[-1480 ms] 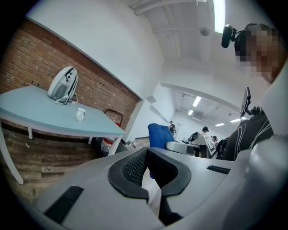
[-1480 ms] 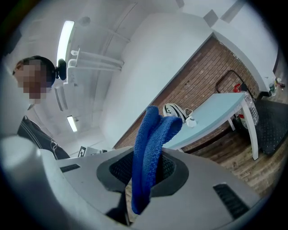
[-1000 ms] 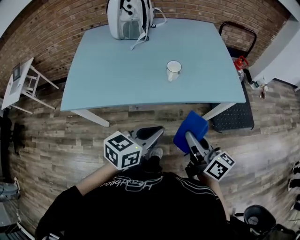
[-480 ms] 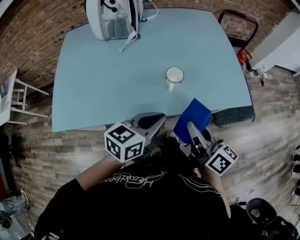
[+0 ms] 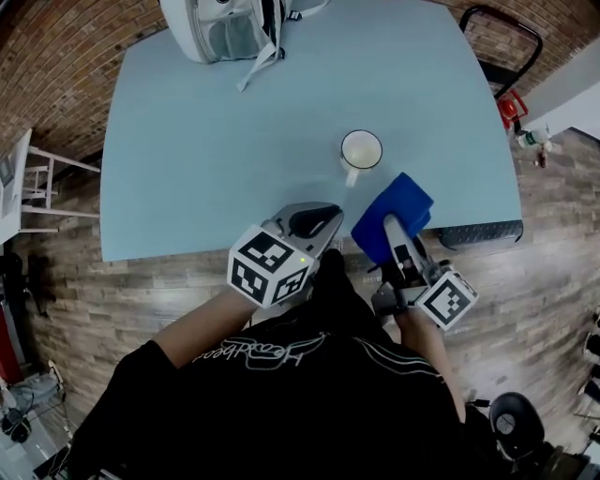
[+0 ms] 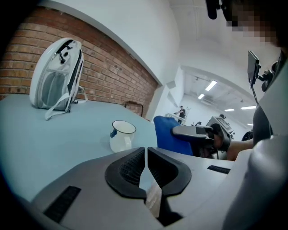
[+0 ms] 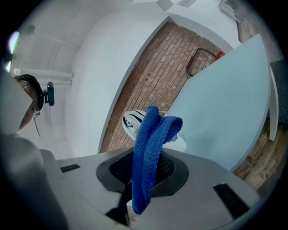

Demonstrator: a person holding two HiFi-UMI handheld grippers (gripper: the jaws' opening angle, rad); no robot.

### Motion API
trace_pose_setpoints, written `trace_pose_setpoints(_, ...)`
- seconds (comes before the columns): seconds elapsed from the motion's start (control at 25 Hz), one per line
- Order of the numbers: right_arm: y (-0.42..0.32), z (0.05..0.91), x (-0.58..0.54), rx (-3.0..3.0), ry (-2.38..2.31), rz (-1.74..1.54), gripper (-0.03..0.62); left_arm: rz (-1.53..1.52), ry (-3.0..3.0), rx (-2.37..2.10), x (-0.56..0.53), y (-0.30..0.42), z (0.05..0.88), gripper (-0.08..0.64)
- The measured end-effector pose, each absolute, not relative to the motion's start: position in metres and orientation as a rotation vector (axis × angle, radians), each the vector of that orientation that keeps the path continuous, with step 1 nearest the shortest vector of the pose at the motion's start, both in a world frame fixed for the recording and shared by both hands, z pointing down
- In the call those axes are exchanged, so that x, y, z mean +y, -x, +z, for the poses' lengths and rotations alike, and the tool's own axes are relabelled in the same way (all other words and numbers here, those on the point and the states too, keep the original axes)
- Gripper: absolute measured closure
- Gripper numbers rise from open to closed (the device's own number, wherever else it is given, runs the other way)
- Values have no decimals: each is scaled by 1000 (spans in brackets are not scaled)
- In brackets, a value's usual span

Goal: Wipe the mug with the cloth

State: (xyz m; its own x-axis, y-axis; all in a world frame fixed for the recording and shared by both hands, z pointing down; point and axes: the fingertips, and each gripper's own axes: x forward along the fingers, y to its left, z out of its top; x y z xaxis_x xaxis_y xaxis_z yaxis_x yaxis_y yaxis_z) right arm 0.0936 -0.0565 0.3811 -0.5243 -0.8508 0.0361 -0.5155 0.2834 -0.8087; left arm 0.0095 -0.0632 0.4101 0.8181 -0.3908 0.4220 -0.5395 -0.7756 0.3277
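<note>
A white enamel mug (image 5: pixel 360 153) (image 6: pixel 121 135) with a dark rim stands upright on the light blue table (image 5: pixel 234 131), near its front edge, handle toward me. My right gripper (image 5: pixel 394 220) is shut on a folded blue cloth (image 5: pixel 394 214) (image 7: pixel 150 152), held just over the table's front edge, a little short of the mug and to its right. In the right gripper view the cloth sticks up between the jaws. My left gripper (image 5: pixel 317 221) (image 6: pixel 146 157) hovers at the table's front edge, left of the cloth, with its jaws shut and nothing in them.
A white and grey backpack (image 5: pixel 220 23) (image 6: pixel 56 74) stands at the table's far left. A black chair (image 5: pixel 511 42) is at the far right. A white stool (image 5: pixel 28 183) stands on the wood floor to the left. A brick wall runs behind.
Both grippers have moved forward from over the floor to the table's front edge. The blue cloth now lies close to the mug. The head view has shifted toward the table.
</note>
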Motion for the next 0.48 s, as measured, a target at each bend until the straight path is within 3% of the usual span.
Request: trace_pose_setpoints(0.48,-110,411,-110,1927,1211,-1239,528,618,-2527,-741,-113,-31,463,453)
